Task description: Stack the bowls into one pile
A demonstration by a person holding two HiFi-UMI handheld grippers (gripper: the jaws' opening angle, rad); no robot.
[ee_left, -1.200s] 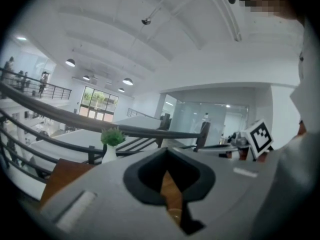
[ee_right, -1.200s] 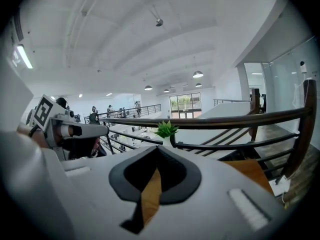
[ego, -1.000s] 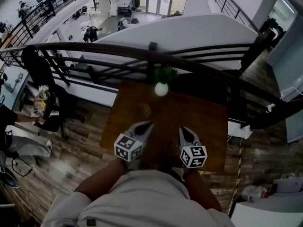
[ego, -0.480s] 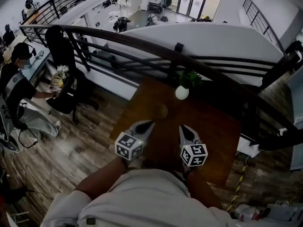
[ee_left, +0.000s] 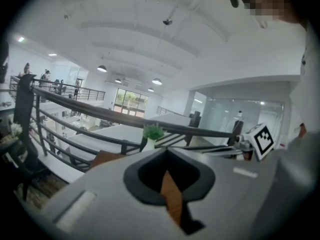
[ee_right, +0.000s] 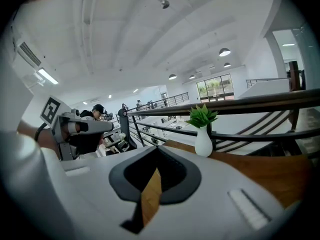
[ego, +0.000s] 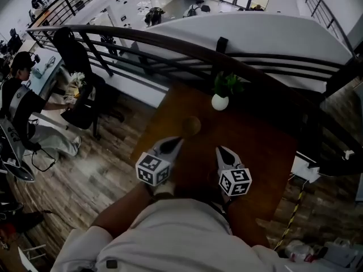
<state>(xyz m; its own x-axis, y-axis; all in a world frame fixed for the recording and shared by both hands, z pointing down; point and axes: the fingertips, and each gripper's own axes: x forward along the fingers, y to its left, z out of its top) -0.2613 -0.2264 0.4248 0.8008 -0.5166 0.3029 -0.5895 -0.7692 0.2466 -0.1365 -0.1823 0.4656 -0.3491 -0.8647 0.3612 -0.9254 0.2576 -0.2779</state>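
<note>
We hold two tools, the left tool [ego: 177,141] and the right tool [ego: 221,150], each pressed together and empty, above the tabletop [ego: 258,146]. Just ahead sits one brown bowl [ego: 191,125]; beyond it stands one potted plant [ego: 220,98].

Brown bowl [ego: 191,126] on wooden table [ego: 255,146], potted plant [ego: 220,97] behind, railing [ego: 170,43] beyond

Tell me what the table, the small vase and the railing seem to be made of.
Table: likely wood or wood veneer, warm brown with a low sheen. Vase: probably glazed ceramic, smooth white with a soft shine; plastic is possible. Railing: the thin dark bars look like painted metal; the top rail's material is unclear.
</note>
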